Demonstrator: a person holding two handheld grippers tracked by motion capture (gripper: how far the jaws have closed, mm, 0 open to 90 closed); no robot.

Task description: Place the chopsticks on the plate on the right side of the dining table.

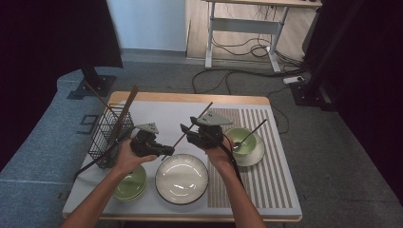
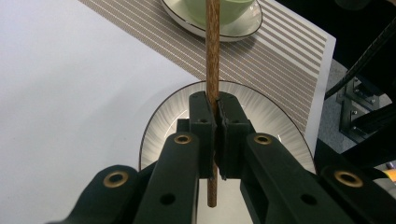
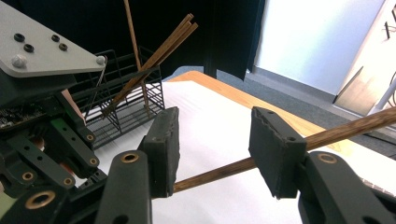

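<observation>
Your left gripper (image 2: 215,105) has its jaws pressed tight on the chopstick (image 2: 212,51), pinching it near the lower end, with a short stub poking out below the pads. Your right gripper (image 3: 215,140) is spread, and the same chopstick runs across the gap between its jaws without either pad pressing on it. So right now the stick hangs in the air over the white table (image 1: 161,114), just above the ribbed plate (image 1: 181,178), held by the left side alone.

Handling-wise, I'd guess it's a light, stiff wooden rod, not fragile, but thin and round, so it can roll or pivot in a one-point pinch. Grab it nearer the middle if you want less swing at the long end.

Further out, the wire basket (image 1: 105,135) holds more sticks (image 3: 154,56), leaning out the top. The green cup on a saucer (image 1: 242,141) has a spoon in it, and a green bowl (image 1: 130,185) sits under your left forearm.

Hard to tell: the stick's far tip is cut off in both gripper views, and how many sticks are in the basket is a blur.
</observation>
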